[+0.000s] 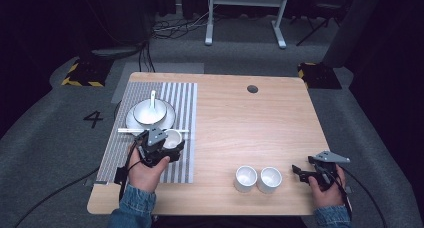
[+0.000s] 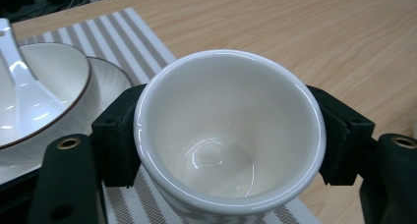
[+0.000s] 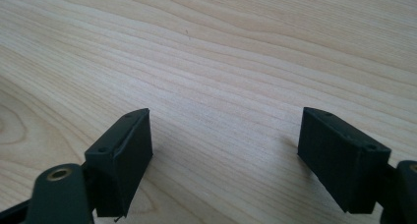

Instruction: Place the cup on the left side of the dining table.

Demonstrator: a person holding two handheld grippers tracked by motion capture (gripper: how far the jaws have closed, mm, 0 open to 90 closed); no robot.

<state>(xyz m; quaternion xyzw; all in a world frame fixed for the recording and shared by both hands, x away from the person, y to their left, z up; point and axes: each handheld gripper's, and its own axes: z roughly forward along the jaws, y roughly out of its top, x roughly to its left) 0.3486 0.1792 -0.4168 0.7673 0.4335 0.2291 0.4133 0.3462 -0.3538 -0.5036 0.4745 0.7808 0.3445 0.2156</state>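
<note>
Cup (image 2: 230, 135), just right of the plate (image 1: 131, 121), sits clamped in the left hand-held gripper (image 2: 230, 145): glazed, slick, brittle, light, so grip its walls squarely. Right hand-held gripper (image 3: 223, 150) gapes empty.

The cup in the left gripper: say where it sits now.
In the high view the cup sits between the left gripper's jaws over the striped mat, beside the bowl.

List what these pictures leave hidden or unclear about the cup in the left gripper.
- Cup, left gripper view: base cut off by the bottom edge; whether it touches the striped mat cannot be told.
- High view: left gripper covers most of the cup.
- Outer wall pattern: cropped, unreadable.
</note>
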